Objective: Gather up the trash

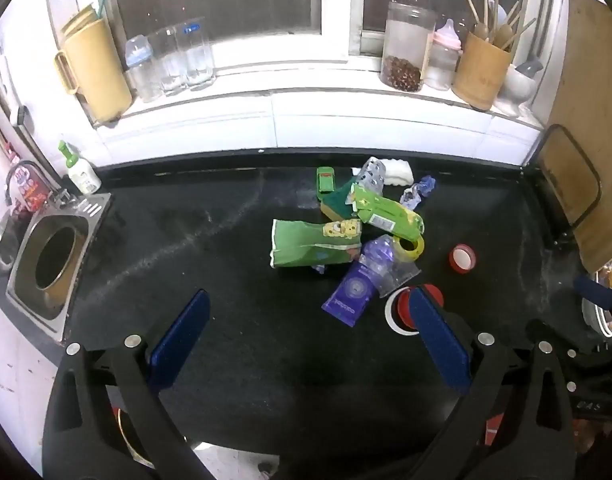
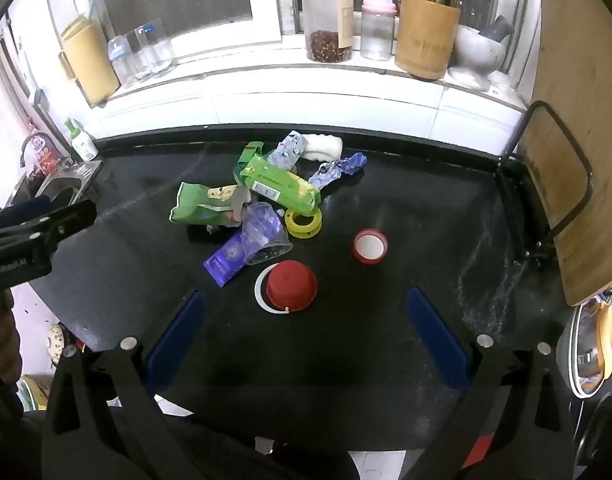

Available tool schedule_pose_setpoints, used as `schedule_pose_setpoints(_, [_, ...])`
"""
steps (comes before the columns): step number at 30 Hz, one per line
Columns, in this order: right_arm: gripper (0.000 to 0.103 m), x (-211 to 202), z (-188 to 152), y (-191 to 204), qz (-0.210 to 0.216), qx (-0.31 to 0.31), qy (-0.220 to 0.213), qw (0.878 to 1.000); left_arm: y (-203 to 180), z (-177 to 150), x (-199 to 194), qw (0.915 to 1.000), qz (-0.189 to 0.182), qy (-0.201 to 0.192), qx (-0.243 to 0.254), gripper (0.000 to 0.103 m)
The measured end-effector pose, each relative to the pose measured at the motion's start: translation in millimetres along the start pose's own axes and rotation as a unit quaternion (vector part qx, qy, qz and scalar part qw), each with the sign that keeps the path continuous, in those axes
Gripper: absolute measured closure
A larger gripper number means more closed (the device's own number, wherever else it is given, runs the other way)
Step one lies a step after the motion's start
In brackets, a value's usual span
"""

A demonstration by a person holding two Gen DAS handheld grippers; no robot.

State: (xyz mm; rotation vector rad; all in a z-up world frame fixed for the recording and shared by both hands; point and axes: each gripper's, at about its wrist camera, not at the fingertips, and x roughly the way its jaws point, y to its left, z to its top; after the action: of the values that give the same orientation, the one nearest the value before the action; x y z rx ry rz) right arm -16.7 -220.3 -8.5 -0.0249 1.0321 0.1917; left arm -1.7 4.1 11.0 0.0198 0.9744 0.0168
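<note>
Trash (image 2: pixel 246 208) sits piled mid-counter (image 2: pixel 426 240), toward the back edge: light, crinkly wrappers, a crushed clear cup (image 2: pixel 266 236), a tape roll (image 2: pixel 303 224). Red cap (image 2: pixel 292 286) nearest, rigid, probably easiest by its rim. Left gripper (image 1: pixel 310 340) and right gripper (image 2: pixel 306 336) fingers wide open, empty.

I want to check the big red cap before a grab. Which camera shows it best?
The right wrist view: the red cap lies whole and unobstructed on its white ring. In the left wrist view a blue pad of the left gripper hides most of it.
</note>
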Motion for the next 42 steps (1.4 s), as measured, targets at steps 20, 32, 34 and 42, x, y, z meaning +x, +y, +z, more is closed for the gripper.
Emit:
schedule_pose_setpoints(20, [0.006, 16.0, -0.6, -4.8, 0.007, 0.018, 0.01, 1.0, -1.6, -2.1, 22.9, 0.9995, -0.009, 0.03, -0.005, 0.006])
schedule_pose_setpoints(32, [0.006, 22.0, 7.9, -8.9, 0.006, 0.026, 0.012, 1.0, -1.8, -4.1, 28.1, 0.9996, -0.013, 0.024, 0.009, 0.006])
schedule_pose_setpoints(34, [0.006, 22.6, 8.5, -9.3, 0.006, 0.027, 0.011, 1.0, -3.3, -4.4, 28.1, 0.9996, -0.009, 0.018, 0.021, 0.006])
schedule_pose_setpoints(42, [0.006, 27.0, 11.3, -12.8, 0.007, 0.03, 0.012, 0.999, -5.0, -4.5, 32.1, 0.9988, -0.014, 0.012, 0.045, 0.006])
